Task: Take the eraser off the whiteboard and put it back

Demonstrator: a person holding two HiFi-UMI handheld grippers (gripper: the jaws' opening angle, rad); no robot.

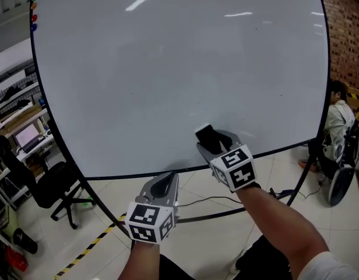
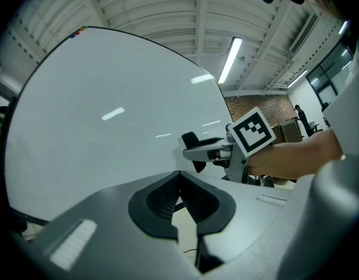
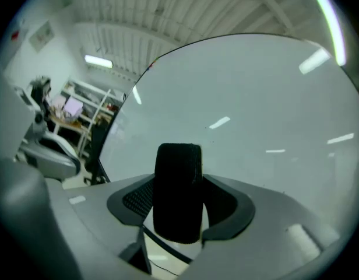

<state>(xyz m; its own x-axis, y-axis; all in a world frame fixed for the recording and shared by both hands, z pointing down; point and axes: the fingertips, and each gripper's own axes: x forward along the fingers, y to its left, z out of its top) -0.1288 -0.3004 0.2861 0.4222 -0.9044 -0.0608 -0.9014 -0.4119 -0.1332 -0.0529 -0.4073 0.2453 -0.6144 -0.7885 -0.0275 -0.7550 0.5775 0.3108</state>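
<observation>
Black and fuzzy-faced, the black oblong eraser [image 3: 178,194] stands on end between the pads of my right gripper [image 3: 177,179], and both pads press on its sides: a firm grasp. My right gripper view alone shows that contact. It also shows the broad white whiteboard [image 3: 243,109] filling the space beyond the eraser, and pale metal shelves [image 3: 80,112] off to the left.

From the head view, the eraser [image 1: 204,134] pokes out past my right gripper [image 1: 211,139] in front of the whiteboard's [image 1: 179,69] lower part, just above its dark bottom edge. Whether it touches the board's surface I cannot tell from any view. My left gripper [image 1: 163,182] sits lower and to the left, below the board's edge, with its marker cube [image 1: 149,220] nearest the camera. Only this view takes in the small coloured magnets [image 1: 33,13] at the board's top left corner, the black office chair [image 1: 51,185], the yellow-and-black floor tape [image 1: 92,247], the red brick wall [image 1: 342,28] and a seated person [image 1: 340,118] at the right.

My left gripper view gives the side-on picture: my right gripper [image 2: 197,147] pointing level at the board, the eraser [image 2: 191,140] at its tip. There my left gripper [image 2: 179,177] has its pads clenched together at the tips, with nothing between them. A long ceiling light [image 2: 231,60] shows above.
</observation>
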